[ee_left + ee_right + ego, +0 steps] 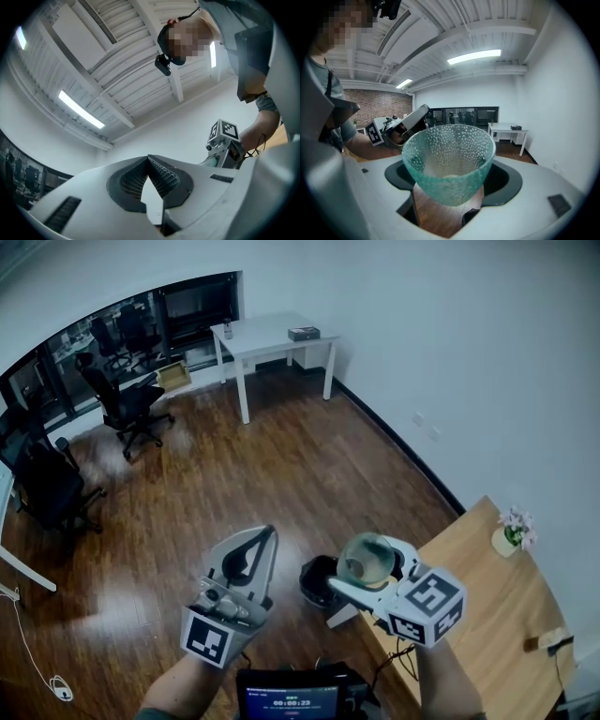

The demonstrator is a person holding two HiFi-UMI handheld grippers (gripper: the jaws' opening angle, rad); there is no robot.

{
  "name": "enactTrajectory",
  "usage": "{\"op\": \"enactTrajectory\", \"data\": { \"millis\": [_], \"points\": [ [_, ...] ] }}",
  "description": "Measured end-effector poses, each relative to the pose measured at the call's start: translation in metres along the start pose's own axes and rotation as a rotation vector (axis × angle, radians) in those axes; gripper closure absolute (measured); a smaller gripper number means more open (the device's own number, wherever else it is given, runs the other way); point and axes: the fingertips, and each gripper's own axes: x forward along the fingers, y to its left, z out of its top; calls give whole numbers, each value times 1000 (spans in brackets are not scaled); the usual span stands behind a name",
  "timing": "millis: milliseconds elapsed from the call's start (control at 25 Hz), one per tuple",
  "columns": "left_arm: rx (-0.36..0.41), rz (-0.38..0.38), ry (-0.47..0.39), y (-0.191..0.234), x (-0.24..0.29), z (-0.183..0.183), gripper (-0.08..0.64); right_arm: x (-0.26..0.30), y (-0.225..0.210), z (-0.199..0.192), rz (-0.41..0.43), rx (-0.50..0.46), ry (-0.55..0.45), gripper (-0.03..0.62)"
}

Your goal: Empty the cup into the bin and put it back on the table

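Worktop (497,634): wooden, at the lower right of the head view. The cup is off it and has to end up here, upright.
Bin (317,579): dark, on the floor at lower centre, just left of the worktop's edge. I judge this to be the carry at the bin. I cannot tell whether anything is in the cup.
Next move: if anything is inside, I roll my right wrist so the mouth tips over the bin. If not, I swing right and lower the glass gently onto bare worktop.
Right gripper (370,568): forearm reaching in from the bottom edge, jaws spread wide and clamped on the cup's sides.
Left gripper (267,538): lower centre-left, tilted up toward the ceiling, jaws closed tip to tip on nothing.
Cup (366,557): bumpy greenish glass, mouth up, in the air just right of the bin.
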Motion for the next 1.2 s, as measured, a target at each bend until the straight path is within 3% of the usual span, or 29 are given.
{"op": "enactTrajectory", "data": {
  "millis": [880, 1200],
  "points": [
    [76, -99, -57, 20, 132, -75, 557, 27, -130, 12, -31, 1, -12, 200],
    [26, -133, -54, 30, 157, -102, 557, 26, -164, 14, -96, 55, -27, 201]
  ]
}}
